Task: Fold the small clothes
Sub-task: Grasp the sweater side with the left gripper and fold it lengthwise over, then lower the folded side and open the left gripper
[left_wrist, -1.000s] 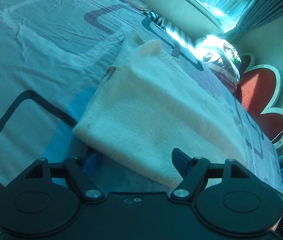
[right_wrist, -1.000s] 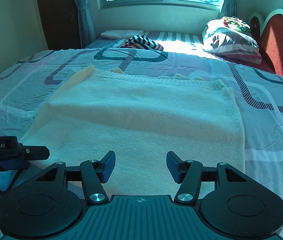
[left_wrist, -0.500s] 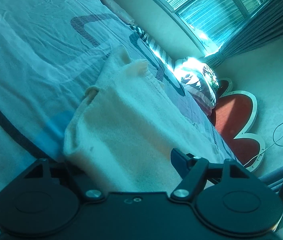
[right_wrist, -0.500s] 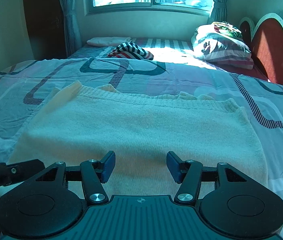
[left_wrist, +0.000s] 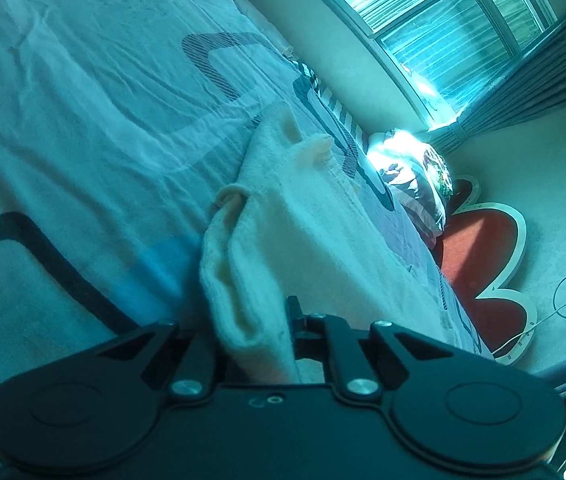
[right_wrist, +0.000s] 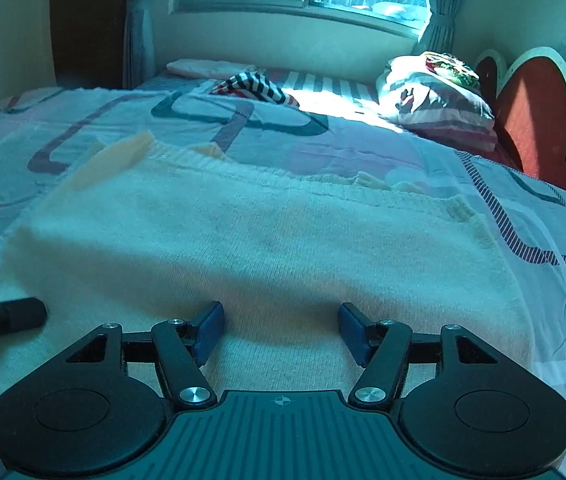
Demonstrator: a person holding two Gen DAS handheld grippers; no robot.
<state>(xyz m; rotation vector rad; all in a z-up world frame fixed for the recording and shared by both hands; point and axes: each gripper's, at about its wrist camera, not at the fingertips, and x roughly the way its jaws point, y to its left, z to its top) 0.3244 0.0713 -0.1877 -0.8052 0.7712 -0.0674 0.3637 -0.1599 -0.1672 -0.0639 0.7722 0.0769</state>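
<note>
Since a second ago, my left claw (left_wrist: 257, 332) has closed its jaws on the near left corner of the cream knit garment (left_wrist: 307, 232) and bunched it up at lower centre of the left wrist view, where the garment's long side runs away toward the window (left_wrist: 455, 32) at upper right. Over in the right wrist view, my right claw (right_wrist: 279, 330) hovers low over the near edge with jaws wide apart, gripping nothing, while the garment (right_wrist: 267, 232) spreads broadside across mid-frame on the bedsheet (right_wrist: 363, 148). That near edge lies straight ahead of my right claw, so it is nearer the free corner.
</note>
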